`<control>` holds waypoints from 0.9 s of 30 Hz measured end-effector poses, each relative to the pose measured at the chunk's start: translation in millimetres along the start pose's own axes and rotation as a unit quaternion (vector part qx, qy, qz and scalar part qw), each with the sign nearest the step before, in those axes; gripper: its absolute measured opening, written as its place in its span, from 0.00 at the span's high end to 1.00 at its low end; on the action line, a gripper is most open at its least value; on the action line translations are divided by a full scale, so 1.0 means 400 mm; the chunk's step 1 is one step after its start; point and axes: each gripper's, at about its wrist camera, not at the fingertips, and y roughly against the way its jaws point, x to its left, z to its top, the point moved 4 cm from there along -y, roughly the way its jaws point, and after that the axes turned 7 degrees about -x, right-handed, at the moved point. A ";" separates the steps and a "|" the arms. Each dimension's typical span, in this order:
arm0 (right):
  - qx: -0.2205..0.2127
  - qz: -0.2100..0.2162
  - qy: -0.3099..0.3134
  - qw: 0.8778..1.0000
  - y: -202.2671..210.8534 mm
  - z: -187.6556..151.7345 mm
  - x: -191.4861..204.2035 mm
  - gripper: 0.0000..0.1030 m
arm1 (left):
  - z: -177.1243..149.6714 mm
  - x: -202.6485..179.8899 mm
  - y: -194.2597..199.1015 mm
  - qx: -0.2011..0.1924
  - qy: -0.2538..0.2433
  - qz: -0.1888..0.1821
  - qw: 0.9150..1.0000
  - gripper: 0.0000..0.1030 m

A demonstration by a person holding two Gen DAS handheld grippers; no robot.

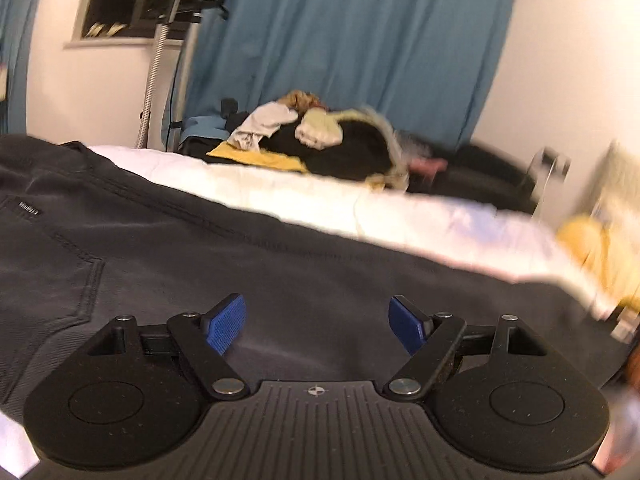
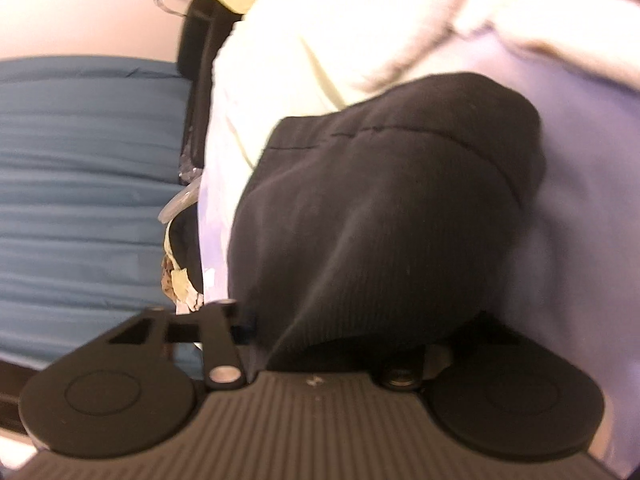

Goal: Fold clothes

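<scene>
The dark grey garment (image 1: 168, 248) lies spread on the white bed (image 1: 400, 216), its stitched pocket seam and a small metal tag toward your left side of it. Your left tool (image 1: 316, 326) hangs just above that fabric with its blue pads (image 1: 226, 322) standing wide apart and nothing between them. Beyond the garment, at the far edge of the bed, sits a heap of mixed clothes (image 1: 320, 136) before a blue curtain (image 1: 352, 40). Your right tool (image 2: 336, 344) is draped by a bunched fold of the same dark garment; its fingertips are buried, so you cannot tell whether it grips.
</scene>
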 end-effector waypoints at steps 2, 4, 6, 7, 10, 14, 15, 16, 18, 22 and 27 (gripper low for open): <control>-0.006 0.018 0.014 1.000 -0.001 0.001 0.019 0.74 | -0.029 0.002 -0.027 0.017 -0.013 -0.006 1.000 0.20; -0.017 0.029 0.052 0.998 0.004 -0.002 0.054 0.79 | -0.057 0.014 -0.065 0.044 -0.043 0.015 0.998 0.21; -0.027 0.053 0.103 0.993 0.021 -0.019 0.109 0.83 | -0.081 0.007 -0.083 0.073 -0.079 0.029 0.994 0.20; -0.032 0.068 0.133 0.988 0.034 -0.032 0.142 0.84 | -0.080 0.003 -0.080 0.075 -0.085 0.033 0.993 0.20; -0.055 0.102 0.230 0.966 0.074 -0.090 0.241 0.84 | -0.069 0.002 -0.063 0.078 -0.079 0.039 0.993 0.17; -0.074 0.153 0.357 0.919 0.113 -0.240 0.378 0.84 | -0.017 0.058 -0.005 0.053 -0.002 0.052 0.997 0.13; -0.076 0.168 0.391 0.902 0.122 -0.288 0.413 0.85 | 0.000 0.078 0.012 0.040 0.020 0.056 0.997 0.12; -0.074 0.183 0.422 0.885 0.126 -0.344 0.444 0.85 | 0.019 0.098 0.027 0.026 0.041 0.059 0.997 0.12; -0.056 0.212 0.482 0.848 0.119 -0.490 0.487 0.85 | 0.052 0.139 0.053 -0.011 0.070 0.066 0.995 0.10; 0.015 0.226 0.599 0.768 0.049 -0.823 0.463 0.84 | 0.092 0.233 0.119 -0.074 0.142 0.082 0.984 0.10; 0.101 0.157 0.735 0.652 -0.065 -1.127 0.266 0.79 | 0.085 0.311 0.139 -0.105 0.189 0.083 0.973 0.10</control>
